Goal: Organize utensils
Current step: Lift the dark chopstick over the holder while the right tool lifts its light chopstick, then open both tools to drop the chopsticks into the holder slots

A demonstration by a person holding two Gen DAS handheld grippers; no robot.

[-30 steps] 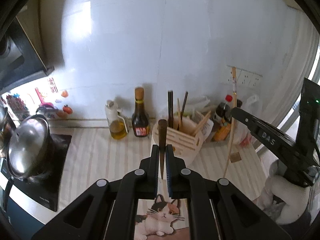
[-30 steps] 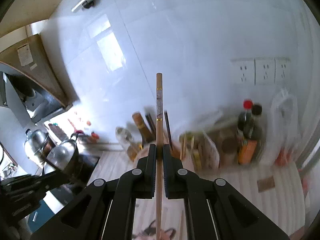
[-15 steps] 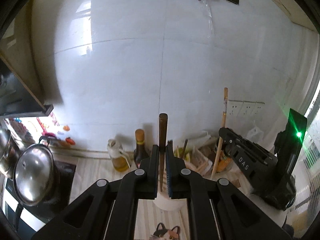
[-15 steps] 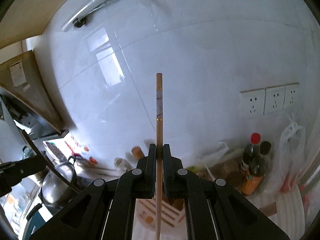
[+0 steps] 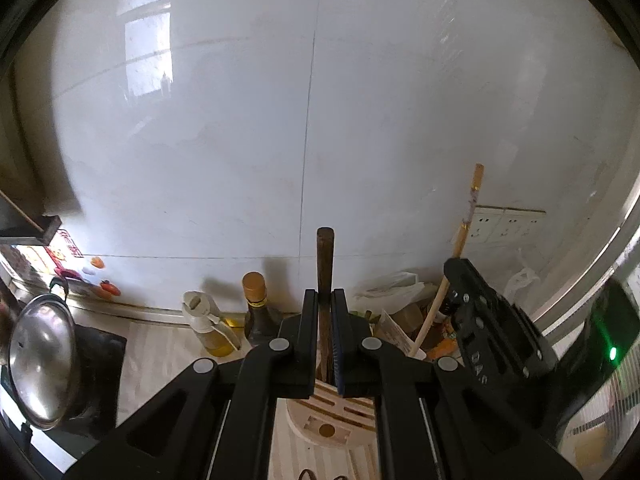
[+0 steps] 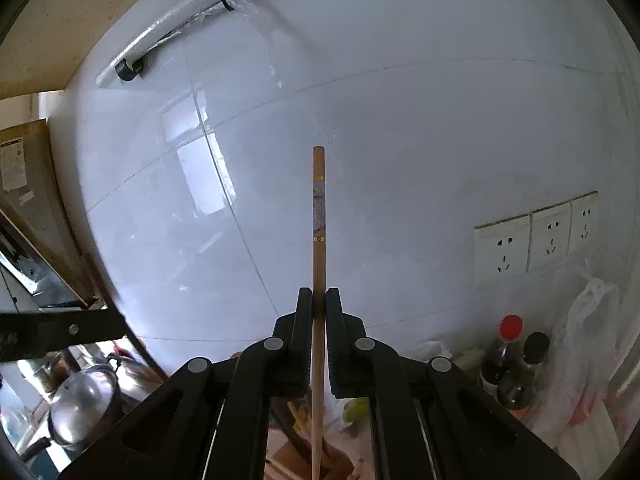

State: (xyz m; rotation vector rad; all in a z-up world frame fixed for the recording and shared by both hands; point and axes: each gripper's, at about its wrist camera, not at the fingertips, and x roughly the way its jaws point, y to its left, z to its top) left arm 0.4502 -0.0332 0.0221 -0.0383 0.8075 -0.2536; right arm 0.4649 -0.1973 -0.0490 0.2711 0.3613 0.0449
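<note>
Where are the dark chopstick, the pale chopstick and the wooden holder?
Dark chopstick (image 5: 325, 264), left wrist view: shaft above the tool.
Pale chopstick (image 6: 319, 256), right wrist view: upper shaft.
Wooden holder (image 5: 332, 420), left wrist view: slotted top.

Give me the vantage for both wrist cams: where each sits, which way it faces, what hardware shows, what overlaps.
Left wrist: behind the left gripper, facing the white tiled wall; dark chopstick clamped, right gripper alongside.
Right wrist: behind the right gripper, facing the same wall; light chopstick clamped.
Shared: wall, sockets, steel pot, light chopstick.
</note>
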